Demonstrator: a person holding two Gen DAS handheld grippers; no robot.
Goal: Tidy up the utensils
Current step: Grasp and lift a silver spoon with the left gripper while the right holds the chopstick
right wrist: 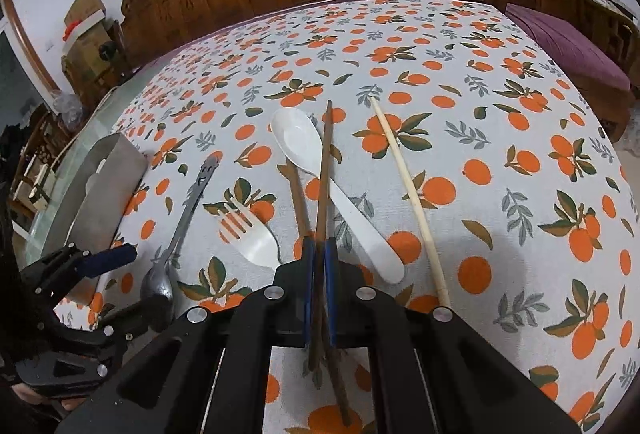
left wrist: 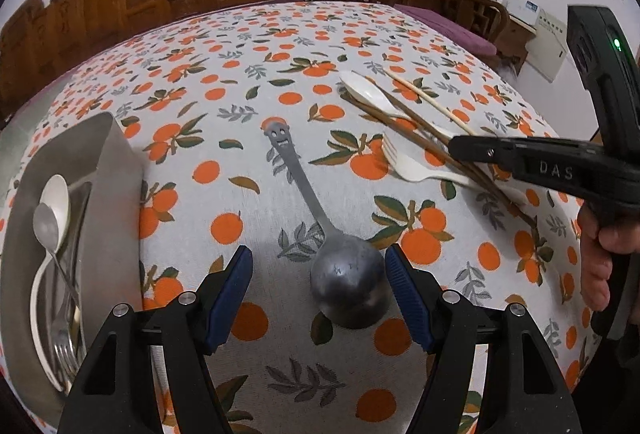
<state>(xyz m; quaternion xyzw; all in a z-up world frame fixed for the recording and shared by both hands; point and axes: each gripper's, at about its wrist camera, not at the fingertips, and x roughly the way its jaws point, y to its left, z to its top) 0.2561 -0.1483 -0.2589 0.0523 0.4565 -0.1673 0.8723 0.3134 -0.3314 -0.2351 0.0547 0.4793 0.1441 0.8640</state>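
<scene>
Two steps are in hand at once, and both are best read from the metal tray (left wrist: 100, 170) at the desk's (left wrist: 248, 46) left edge, where a white spoon and a metal spoon already lie with some forks.

Just right of the tray lies the metal spoon (left wrist: 344, 282), bowl toward the camera and its smiley-faced handle pointing away. The left gripper (left wrist: 318, 290) is held low over it with its fingers (left wrist: 234, 290) spread wide, one on each side of the bowl and nothing gripped; whether the right pad touches the bowl cannot be told. The bowl is wide, rounded and slick, so it is judged that a better hold would be had by advancing the fingers to the narrow neck, lowering them until the pads nearly meet the cloth, and only then closing.

Further right of the tray, beyond the white fork (right wrist: 250, 234), the right gripper (right wrist: 319, 254) is closed tight on a brown chopstick (right wrist: 325, 162), which crosses over the white spoon (right wrist: 320, 178). A second brown chopstick (right wrist: 298, 194) lies against it, and a pale chopstick (right wrist: 404, 194) lies further right. The held stick should be lifted straight up before being carried toward the tray, so that the spoon beneath is not dragged.
</scene>
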